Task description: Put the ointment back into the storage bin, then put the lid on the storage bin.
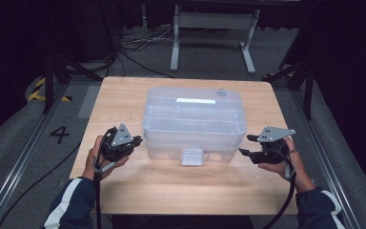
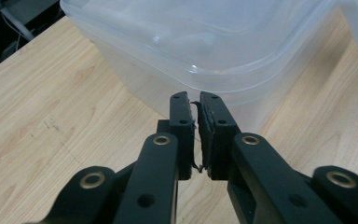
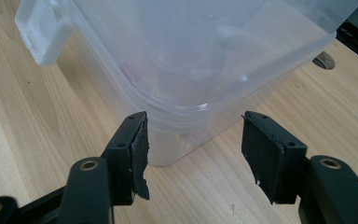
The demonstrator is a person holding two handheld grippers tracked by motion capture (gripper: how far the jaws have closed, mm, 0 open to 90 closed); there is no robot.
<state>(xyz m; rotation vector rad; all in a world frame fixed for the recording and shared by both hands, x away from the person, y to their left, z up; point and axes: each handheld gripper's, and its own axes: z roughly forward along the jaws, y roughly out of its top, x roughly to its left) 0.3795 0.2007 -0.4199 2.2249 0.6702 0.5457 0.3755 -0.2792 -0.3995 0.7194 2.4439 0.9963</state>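
Note:
A clear plastic storage box [image 1: 194, 121] with its lid on stands in the middle of the wooden table [image 1: 181, 186]. A latch tab [image 1: 192, 156] hangs at its near side. My left gripper [image 1: 138, 140] rests by the box's near left corner. In the left gripper view my left gripper [image 2: 193, 98] has its jaws almost together with nothing between them, just short of the box [image 2: 205, 42]. My right gripper [image 1: 244, 144] is by the near right corner. In the right gripper view it [image 3: 194, 119] stands open and empty, facing the box [image 3: 205, 51] corner.
A white desk frame [image 1: 214, 28] and loose cables [image 1: 138, 43] lie on the floor beyond the table. Dark stands flank both sides. A "4" [image 1: 59, 134] is marked on the floor at the left. Bare wood lies in front of the box.

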